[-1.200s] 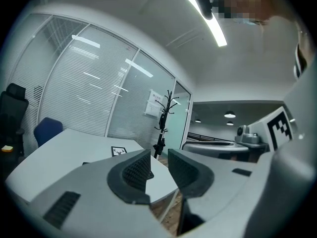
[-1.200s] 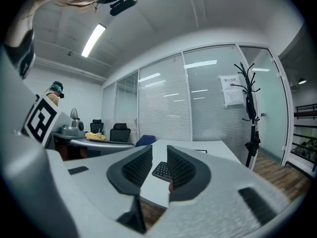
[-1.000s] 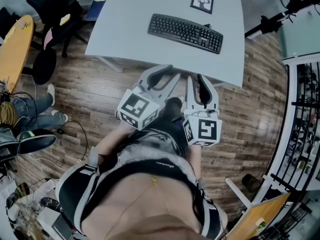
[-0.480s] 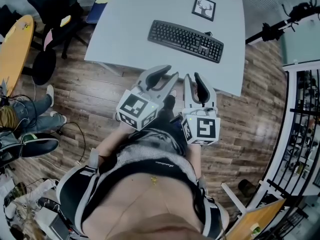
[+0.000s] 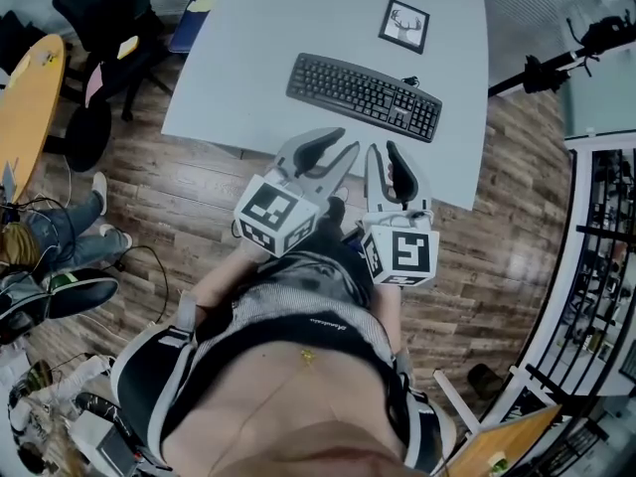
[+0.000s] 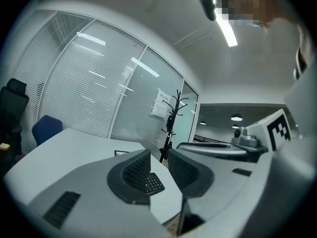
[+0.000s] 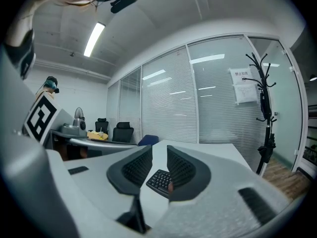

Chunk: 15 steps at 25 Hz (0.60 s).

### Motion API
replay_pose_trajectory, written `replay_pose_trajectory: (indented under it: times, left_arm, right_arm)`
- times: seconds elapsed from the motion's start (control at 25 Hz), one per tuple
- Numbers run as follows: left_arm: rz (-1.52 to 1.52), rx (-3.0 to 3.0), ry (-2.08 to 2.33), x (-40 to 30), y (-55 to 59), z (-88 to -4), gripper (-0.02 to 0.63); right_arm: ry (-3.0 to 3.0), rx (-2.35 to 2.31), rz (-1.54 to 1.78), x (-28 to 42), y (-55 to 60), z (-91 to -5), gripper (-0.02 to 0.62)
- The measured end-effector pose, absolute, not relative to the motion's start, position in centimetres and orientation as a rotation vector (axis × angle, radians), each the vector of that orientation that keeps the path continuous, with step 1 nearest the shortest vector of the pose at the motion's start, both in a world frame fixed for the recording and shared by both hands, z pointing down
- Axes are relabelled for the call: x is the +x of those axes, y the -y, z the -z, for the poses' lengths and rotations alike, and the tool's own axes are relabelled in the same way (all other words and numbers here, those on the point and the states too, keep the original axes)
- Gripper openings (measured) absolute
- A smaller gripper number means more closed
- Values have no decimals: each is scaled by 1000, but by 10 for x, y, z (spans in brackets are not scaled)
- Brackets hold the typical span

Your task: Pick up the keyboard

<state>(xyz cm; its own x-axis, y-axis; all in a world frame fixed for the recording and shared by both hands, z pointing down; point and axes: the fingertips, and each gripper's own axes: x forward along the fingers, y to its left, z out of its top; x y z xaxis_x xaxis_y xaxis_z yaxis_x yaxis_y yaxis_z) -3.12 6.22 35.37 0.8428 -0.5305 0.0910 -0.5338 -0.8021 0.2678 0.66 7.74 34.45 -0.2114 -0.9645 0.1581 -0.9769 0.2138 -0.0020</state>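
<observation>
**A:** Where is the keyboard?

**B:** The black keyboard (image 5: 364,96) lies flat on the white desk (image 5: 258,38), toward its near right side. A framed picture (image 5: 403,25) of an antlered animal lies just behind it. Nothing touches the keyboard.

**A:** And the grippers?

**B:** The left gripper (image 5: 341,139) and the right gripper (image 5: 386,150) are side by side in front of the person's body, at the desk's near edge and well short of the keyboard. Each pair of jaws is slightly parted and holds nothing. In both gripper views the keyboard shows beyond the gap.

**A:** Which step is this?

**B:** The reach, I judge, with no grasp made yet. The next move calls for carrying both grippers over the desk, widening the jaws, closing them on the keyboard's edges and lifting it level.

**A:** Any containers?

**B:** None shows on the desk.
</observation>
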Motion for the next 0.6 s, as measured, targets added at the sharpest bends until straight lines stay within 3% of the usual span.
replay_pose_trajectory:
  times: [0.6]
  left_arm:
    - [0, 2710, 866, 15, 2, -345, 86]
  right_arm:
    - [2403, 1828, -152, 53, -11, -338, 95]
